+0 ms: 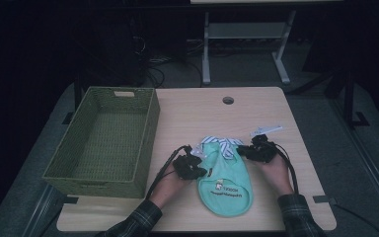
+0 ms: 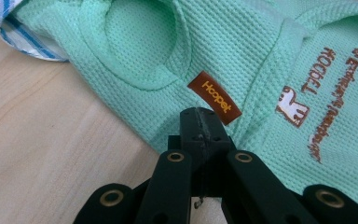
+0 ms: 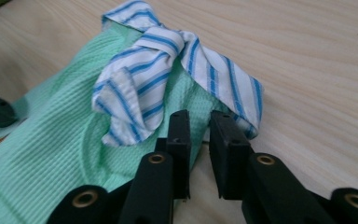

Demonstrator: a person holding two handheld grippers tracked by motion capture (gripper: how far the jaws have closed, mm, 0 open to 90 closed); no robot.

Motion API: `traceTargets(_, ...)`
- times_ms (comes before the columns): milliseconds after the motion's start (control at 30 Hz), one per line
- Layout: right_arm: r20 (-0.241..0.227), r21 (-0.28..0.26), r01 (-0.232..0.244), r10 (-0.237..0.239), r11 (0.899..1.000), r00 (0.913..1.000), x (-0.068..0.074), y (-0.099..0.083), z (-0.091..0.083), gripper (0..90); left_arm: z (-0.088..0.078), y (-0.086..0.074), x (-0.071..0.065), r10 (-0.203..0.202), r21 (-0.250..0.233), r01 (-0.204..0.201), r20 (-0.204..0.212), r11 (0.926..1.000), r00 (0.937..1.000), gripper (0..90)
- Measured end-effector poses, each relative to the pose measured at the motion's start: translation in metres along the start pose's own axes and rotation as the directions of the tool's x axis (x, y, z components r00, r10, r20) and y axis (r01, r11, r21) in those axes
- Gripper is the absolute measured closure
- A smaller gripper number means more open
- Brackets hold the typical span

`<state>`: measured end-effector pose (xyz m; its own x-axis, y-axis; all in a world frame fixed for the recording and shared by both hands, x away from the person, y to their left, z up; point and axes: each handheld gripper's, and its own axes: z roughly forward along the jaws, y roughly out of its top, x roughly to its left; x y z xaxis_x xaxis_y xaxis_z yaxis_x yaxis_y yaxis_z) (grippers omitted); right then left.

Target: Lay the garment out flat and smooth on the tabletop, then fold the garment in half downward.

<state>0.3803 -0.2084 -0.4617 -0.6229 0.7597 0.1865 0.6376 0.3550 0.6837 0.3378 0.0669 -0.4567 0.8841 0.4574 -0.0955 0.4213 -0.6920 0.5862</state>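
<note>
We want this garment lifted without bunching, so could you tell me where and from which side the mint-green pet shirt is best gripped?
Probably at the two upper side edges near the armholes. The mint-green pet shirt lies flat, collar end away from the person, so thin free edges sit there. The left gripper is shut at the left edge; the right gripper, slightly apart, faces the right edge below the striped collar. Come in level from each side.

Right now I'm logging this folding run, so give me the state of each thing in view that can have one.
Mint-green pet shirt: lying flat on the table, printed side up.
Striped collar: bunched and crumpled at the shirt's far end.
Green basket: upright, empty.
Left tool: shut, pinching the shirt's edge.
Right tool: jaws slightly apart at the collar end, shirt edge between them, not pressed.
</note>
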Motion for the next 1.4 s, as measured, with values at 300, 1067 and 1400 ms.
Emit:
traceTargets(300,0.039,0.013,0.028,-0.028,1.0,0.9988,-0.002,0.003,0.006,89.9,0.0,0.0,0.0,0.004,0.005,-0.004,-0.002,1.0,1.0,89.8)
traceTargets(1067,0.016,-0.098,0.05,-0.048,0.994,0.9987,-0.01,-0.015,-0.026,67.9,0.0,-0.002,0.006,-0.02,-0.02,0.021,0.05,0.9996,0.9985,86.1)
traceTargets(1400,-0.024,-0.125,0.053,-0.056,0.991,0.9981,-0.006,-0.009,-0.037,58.2,-0.001,0.003,0.008,-0.018,-0.027,0.02,0.065,0.9994,0.9977,65.7)
